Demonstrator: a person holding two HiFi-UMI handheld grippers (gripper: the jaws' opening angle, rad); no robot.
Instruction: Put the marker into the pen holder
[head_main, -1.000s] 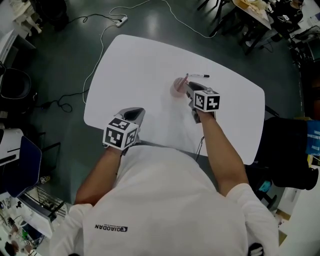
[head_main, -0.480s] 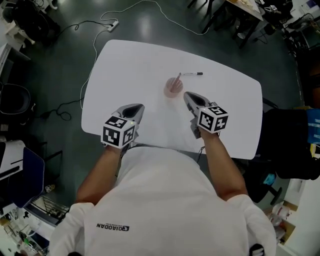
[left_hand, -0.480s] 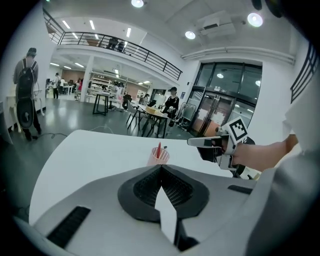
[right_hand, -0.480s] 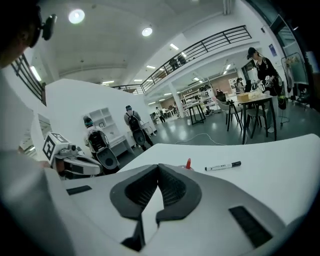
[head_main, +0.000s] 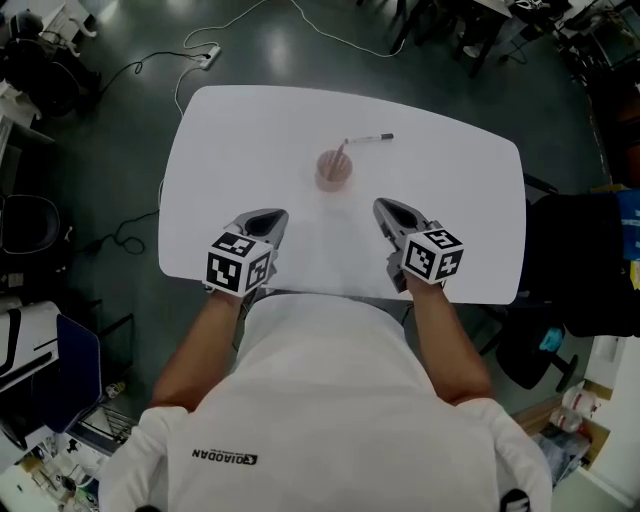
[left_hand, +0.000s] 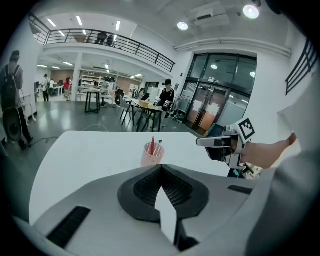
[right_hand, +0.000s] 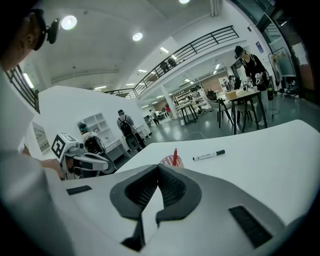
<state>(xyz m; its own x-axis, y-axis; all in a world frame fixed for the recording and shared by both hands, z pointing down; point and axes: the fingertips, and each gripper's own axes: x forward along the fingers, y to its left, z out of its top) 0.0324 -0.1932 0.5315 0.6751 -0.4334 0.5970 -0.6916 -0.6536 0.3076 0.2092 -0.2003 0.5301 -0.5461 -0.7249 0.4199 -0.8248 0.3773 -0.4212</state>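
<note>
A pink mesh pen holder (head_main: 333, 169) stands near the middle of the white table (head_main: 240, 140), with a red marker (right_hand: 175, 155) upright inside it. Beyond the holder a black-capped white marker (head_main: 369, 138) lies flat on the table. My right gripper (head_main: 388, 210) is shut and empty, near the table's front edge, a hand's width short of the holder. My left gripper (head_main: 265, 222) is shut and empty too, at the front left. In the left gripper view the holder (left_hand: 152, 154) sits straight ahead and the right gripper (left_hand: 220, 143) shows at the right.
Cables and a power strip (head_main: 207, 54) lie on the dark floor beyond the table. Chairs and desks (head_main: 455, 20) stand at the far right, a dark chair (head_main: 575, 270) close to the table's right edge. People stand in the hall behind.
My right gripper has pulled back from the pen holder toward the front edge and its jaws have closed. The red marker now stands in the holder. The left gripper has stayed put.
</note>
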